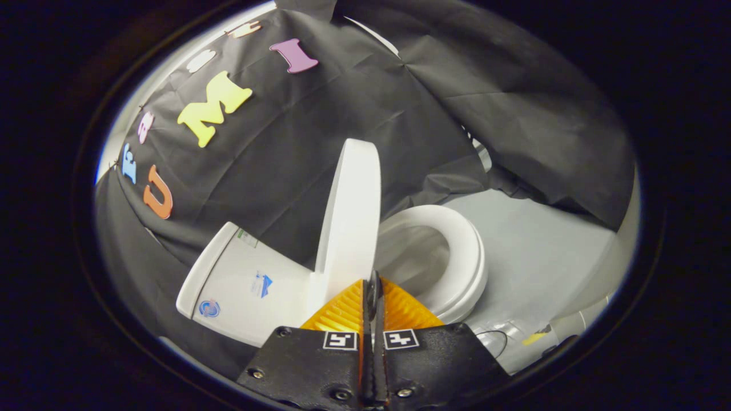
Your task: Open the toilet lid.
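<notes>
Standing upright, the toilet lid [349, 217] rises edge-on above the seat [457, 257]; tank [245, 285] stickers are unreadable. The gripper [374, 285] jaws are pressed together, holding nothing.

toilet [320, 268]: 1 | lid [349, 211]: 1 | seat [462, 251]: 1 | tank [240, 279]: 1

Raised toilet lid [349, 217] just ahead of closed tongs [374, 285]; open room over seat [457, 251] beside it.

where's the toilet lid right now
In the gripper view the toilet lid stands raised, just beyond the shut gripper, between the tank and the seat.
</notes>
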A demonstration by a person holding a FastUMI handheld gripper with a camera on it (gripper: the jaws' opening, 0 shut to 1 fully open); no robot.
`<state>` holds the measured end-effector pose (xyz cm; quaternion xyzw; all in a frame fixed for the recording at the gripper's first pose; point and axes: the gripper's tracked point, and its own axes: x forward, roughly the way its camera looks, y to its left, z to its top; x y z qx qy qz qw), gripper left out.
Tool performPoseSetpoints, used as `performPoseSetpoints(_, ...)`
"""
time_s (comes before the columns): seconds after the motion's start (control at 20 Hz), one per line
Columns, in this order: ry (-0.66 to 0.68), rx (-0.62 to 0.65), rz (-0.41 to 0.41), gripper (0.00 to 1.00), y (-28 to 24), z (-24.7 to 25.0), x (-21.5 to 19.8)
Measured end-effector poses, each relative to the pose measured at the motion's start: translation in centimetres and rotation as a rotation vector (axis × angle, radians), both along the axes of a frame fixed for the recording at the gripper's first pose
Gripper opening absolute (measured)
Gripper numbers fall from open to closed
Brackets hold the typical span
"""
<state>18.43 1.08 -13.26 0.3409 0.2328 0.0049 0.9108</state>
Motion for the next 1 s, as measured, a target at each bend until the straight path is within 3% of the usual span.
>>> performPoseSetpoints(0.6, -0.038, -0.083, 0.031, 0.04, 2.5, 3.0, 0.0)
performPoseSetpoints(1.0, -0.095, -0.208, 0.063, 0.04, 6.4, 6.3, -0.3)
